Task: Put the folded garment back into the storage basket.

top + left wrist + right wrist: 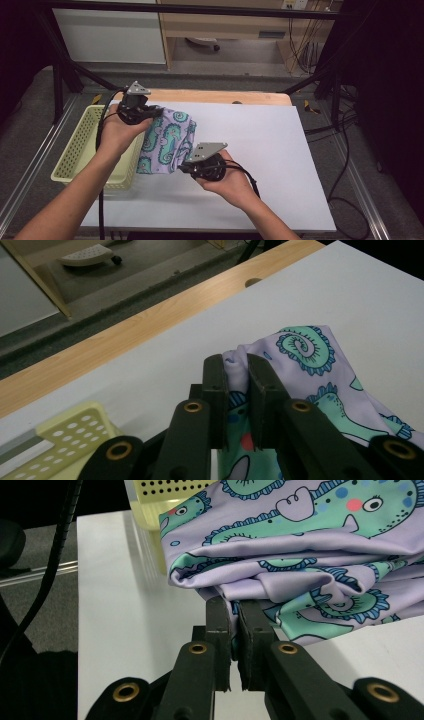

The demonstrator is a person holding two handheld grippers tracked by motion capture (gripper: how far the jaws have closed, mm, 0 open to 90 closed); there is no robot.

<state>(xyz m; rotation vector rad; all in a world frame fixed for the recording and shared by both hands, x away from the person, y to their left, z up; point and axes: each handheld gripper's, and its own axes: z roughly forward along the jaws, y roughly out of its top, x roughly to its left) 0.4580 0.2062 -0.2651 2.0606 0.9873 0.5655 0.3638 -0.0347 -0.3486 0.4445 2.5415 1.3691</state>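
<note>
A lilac cloth (167,142) printed with green seahorses hangs in folds between my two grippers, just above the white table top (260,150). My left gripper (150,114) pinches its far upper edge; in the left gripper view the cloth (310,370) is squeezed between the black jaws (236,371). My right gripper (186,169) is shut on the near lower edge, where the bunched cloth (300,575) enters its jaws (231,611).
A pale yellow perforated basket (80,150) stands at the table's left edge, right beside the cloth. A wooden strip (220,96) runs along the far edge. Black cables (345,165) trail on the floor to the right.
</note>
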